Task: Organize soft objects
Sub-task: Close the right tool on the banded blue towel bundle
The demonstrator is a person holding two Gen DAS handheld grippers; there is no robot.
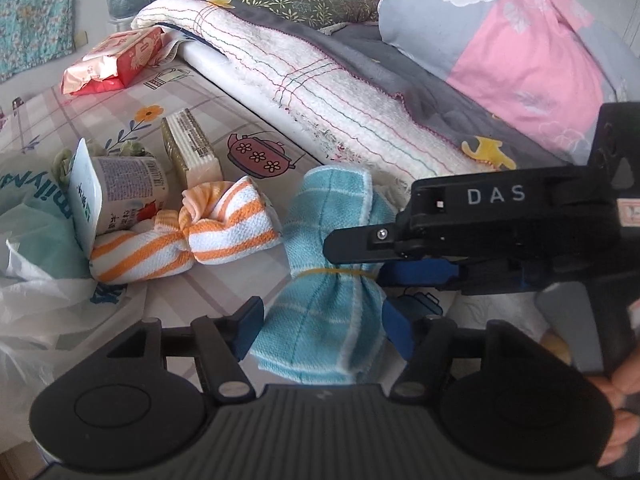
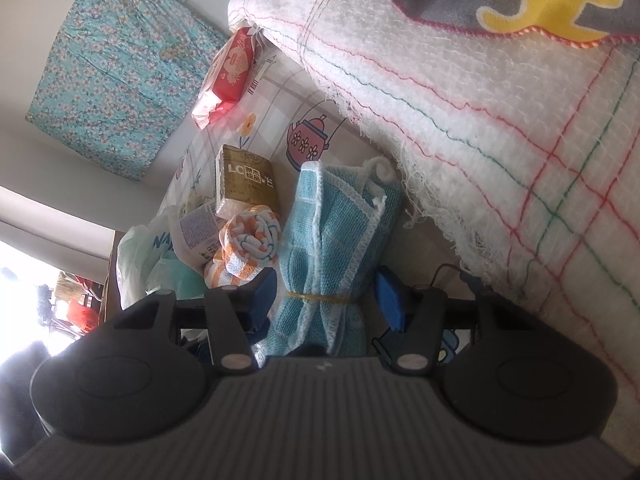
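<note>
A blue checked towel [image 1: 332, 280], rolled and cinched at its middle by a yellow rubber band [image 1: 340, 271], is seen lying on the patterned tablecloth [image 1: 224, 128] near the folded white blanket [image 1: 320, 92]. It is bracketed by both the left gripper [image 1: 324, 330] and right gripper [image 2: 326, 300], jaws spread wide, nothing clamped.

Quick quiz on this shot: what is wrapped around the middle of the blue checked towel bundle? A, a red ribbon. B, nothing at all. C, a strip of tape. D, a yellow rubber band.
D: a thin yellow rubber band cinches the blue towel at its waist, also seen in the right wrist view, where the towel lies between the open fingers of the right gripper.
</note>
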